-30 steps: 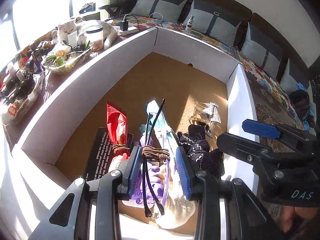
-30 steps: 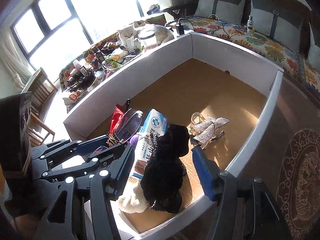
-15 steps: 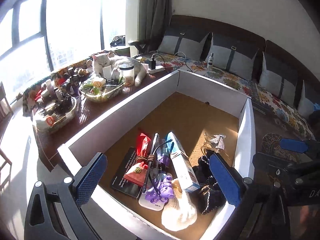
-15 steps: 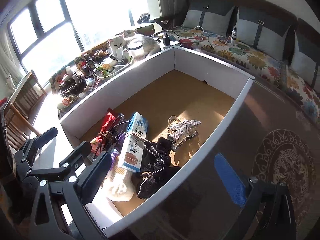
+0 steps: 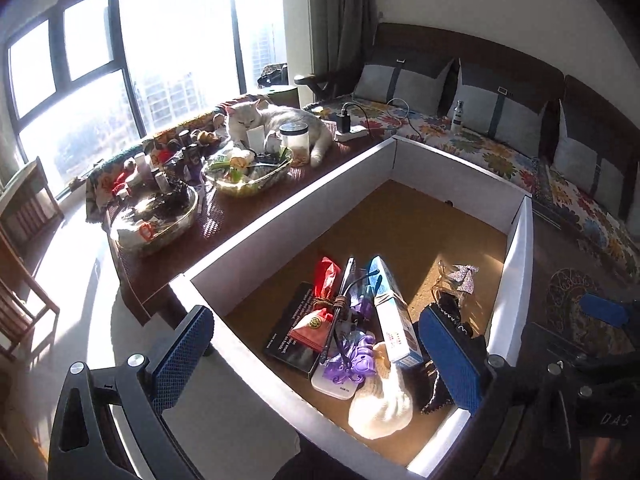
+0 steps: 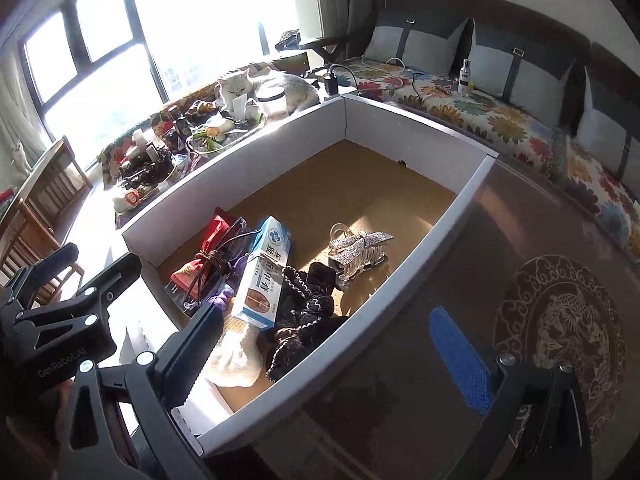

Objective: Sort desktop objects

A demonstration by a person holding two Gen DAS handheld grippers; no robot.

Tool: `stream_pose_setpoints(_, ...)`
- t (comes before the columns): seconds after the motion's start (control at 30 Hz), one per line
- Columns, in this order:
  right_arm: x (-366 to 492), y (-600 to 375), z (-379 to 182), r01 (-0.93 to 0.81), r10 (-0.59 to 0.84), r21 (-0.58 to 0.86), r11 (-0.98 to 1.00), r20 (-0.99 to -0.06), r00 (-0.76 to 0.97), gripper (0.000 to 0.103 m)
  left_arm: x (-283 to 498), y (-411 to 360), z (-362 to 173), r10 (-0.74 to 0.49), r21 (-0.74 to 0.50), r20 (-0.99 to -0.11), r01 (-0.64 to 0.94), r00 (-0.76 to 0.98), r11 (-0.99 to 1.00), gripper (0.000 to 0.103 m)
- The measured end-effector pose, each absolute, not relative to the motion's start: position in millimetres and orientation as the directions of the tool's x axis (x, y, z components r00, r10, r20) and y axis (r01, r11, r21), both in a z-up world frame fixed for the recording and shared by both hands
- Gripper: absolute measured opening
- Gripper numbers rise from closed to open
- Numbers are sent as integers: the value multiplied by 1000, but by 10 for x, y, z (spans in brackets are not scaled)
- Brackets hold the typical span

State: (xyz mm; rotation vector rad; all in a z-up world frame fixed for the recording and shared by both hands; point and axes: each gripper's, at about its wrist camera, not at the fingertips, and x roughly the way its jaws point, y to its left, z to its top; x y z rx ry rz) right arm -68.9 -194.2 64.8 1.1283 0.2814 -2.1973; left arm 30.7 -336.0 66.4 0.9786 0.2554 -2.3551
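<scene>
A white-walled box (image 5: pixel 288 216) (image 6: pixel 452 236) with a brown floor holds a pile at its near end: a red pouch (image 5: pixel 320 312) (image 6: pixel 200 258), a blue-and-white carton (image 5: pixel 394 320) (image 6: pixel 264 276), a purple toy (image 5: pixel 356 360), a cream cloth (image 5: pixel 380 404) (image 6: pixel 236 356), a black knitted item (image 6: pixel 308 308) and a sparkly clip (image 6: pixel 360 250) (image 5: pixel 458 280). My left gripper (image 5: pixel 320 364) is open and empty above the box's near wall. My right gripper (image 6: pixel 332 354) is open and empty above the box's near right wall.
A dark side table left of the box carries a glass bowl (image 5: pixel 244 172), a tray of bottles (image 5: pixel 156 220), a jar (image 5: pixel 294 138) and a white cat (image 5: pixel 272 120). A floral sofa (image 5: pixel 500 152) runs behind. A wooden chair (image 5: pixel 20 260) stands far left.
Both grippers opened, let go of the items in the box, and pulled back and up. The purple toy and the black knitted item now lie in the pile.
</scene>
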Motion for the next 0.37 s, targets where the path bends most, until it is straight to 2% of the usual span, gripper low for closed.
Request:
stream_pose_setpoints(0.27,-663,-2001,661,639,-461,106,-762,-781,-420,103,341,-3435,619,-388,-13,-726,576,-568,-818,103)
stream_pose_setpoints(0.37,-657,-2001,660,636,-464,113,-763,-781,-418,103,418,-3432,636,-412,-26,-700,597,-583,-802,103)
